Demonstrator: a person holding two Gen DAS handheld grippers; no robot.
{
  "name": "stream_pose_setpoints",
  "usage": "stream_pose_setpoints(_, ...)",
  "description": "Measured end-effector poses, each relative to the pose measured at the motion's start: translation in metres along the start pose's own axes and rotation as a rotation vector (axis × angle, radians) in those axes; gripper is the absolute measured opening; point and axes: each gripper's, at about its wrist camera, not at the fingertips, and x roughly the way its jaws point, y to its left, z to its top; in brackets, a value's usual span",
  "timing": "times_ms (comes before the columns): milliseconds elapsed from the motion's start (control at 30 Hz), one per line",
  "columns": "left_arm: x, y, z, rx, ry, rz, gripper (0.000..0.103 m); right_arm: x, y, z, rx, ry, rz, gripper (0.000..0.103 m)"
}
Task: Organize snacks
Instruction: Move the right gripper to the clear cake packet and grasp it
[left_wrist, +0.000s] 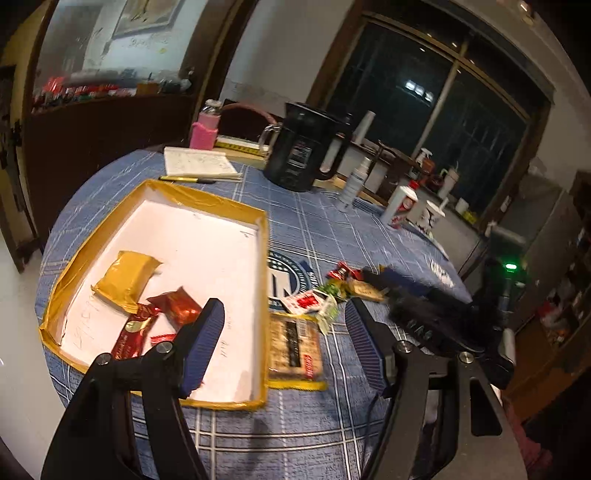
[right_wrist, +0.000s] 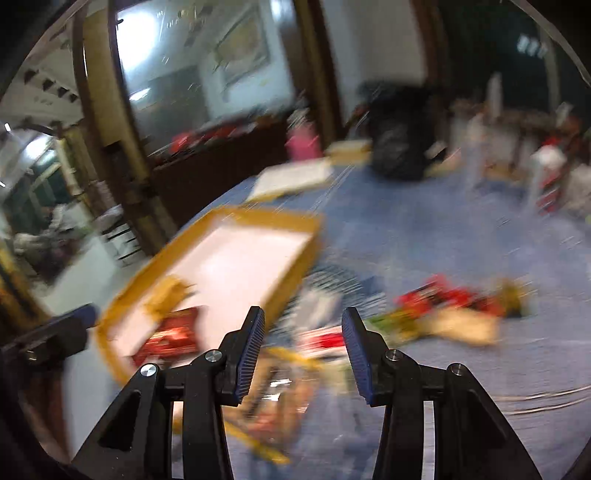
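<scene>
Both jaws apart, empty: left hand-held gripper over tray edge, right hand-held gripper over loose snacks mid-table.

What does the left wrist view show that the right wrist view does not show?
Only the left wrist view: a sharp picture with a yellow pen and a spray bottle on the table, and the right gripper, blurred, over the loose snacks.

Only the right wrist view: heavy blur, and a bright room through the doorway on the left.

Both: the yellow-edged tray holding snacks, the blue cloth, the black kettle.
</scene>
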Motion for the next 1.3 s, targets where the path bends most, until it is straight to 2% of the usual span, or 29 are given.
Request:
stream_pose_setpoints(67,-0.001,-0.013,-0.004,0.031,-0.005,0.003,0.075,-0.027,-0.007,-0.006,-0.042,-0.106,-0.089,0.046)
stream_pose_setpoints(233,0.006,-0.041,-0.009,0.069,-0.001,0.008,0.078,-0.069,-0.033,-0.012,-0.017,-0.228,-0.148,0.052)
stream_pose_setpoints(433,0.016,-0.063,-0.014,0.091,0.025,0.029,0.078,-0.084,-0.068,-0.019,0.018,-0.236,-0.175,0.055)
stream_pose_setpoints(500,0.021,-0.061,-0.015,0.067,0.042,0.034,0.078,-0.081,-0.084,-0.021,0.042,-0.212,-0.161,0.057)
stream_pose_setpoints(633,0.028,-0.049,-0.019,0.023,0.060,0.057,0.078,-0.066,-0.133,-0.023,0.165,-0.101,-0.060,0.058)
stream_pose_setpoints(833,0.040,-0.034,-0.026,-0.009,0.098,0.053,0.078,-0.016,-0.198,-0.036,0.371,0.071,0.071,0.059)
stream_pose_setpoints(1033,0.049,-0.038,-0.030,0.023,0.121,0.025,0.078,0.044,-0.198,-0.035,0.415,0.190,0.191,0.059)
stream_pose_setpoints(1200,0.050,-0.034,-0.031,0.019,0.139,0.009,0.078,0.092,-0.181,-0.016,0.369,0.244,0.196,0.059)
stream_pose_setpoints(1300,0.051,-0.030,-0.030,0.007,0.142,0.005,0.078,0.122,-0.171,-0.017,0.336,0.316,0.181,0.059)
